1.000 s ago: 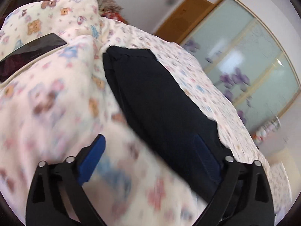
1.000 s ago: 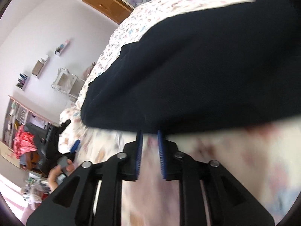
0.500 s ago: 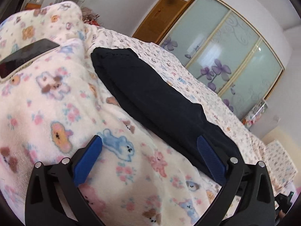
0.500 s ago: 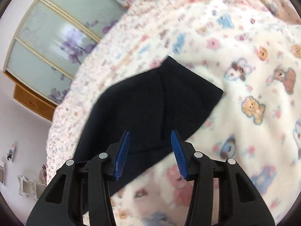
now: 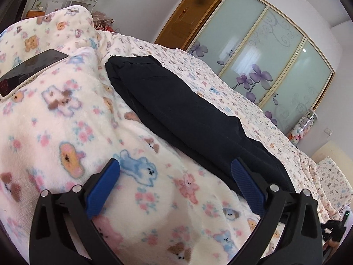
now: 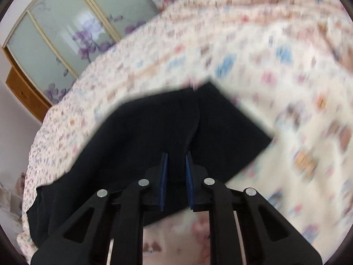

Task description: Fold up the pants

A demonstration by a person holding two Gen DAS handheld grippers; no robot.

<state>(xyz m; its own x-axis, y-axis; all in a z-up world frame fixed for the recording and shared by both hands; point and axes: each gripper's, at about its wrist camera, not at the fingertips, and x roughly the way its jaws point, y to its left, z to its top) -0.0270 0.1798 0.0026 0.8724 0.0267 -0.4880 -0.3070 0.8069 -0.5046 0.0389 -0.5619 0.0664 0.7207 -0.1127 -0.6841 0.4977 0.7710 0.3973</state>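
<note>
Dark navy pants (image 5: 187,114) lie folded lengthwise in a long strip on the bed, running from the pillow end towards me. My left gripper (image 5: 175,165) hovers open and wide over the teddy-print blanket (image 5: 66,132), nothing between its fingers; its right finger (image 5: 245,183) sits beside the strip's near end. In the right wrist view the pants (image 6: 154,132) show their other end, with two overlapping layers. My right gripper (image 6: 176,154) is over that end, its jaws closing narrowly with dark fabric between the blue pads.
A black phone (image 5: 30,68) rests on the bunched blanket at the far left. Patterned bed sheet (image 5: 220,92) stretches behind the pants. A wardrobe with frosted sliding doors (image 5: 264,50) and a wooden door (image 5: 187,19) line the far wall.
The right gripper swung from the long side of the pants to their end, opened, then closed narrowly on the fabric. The left gripper stayed open and barely shifted.
</note>
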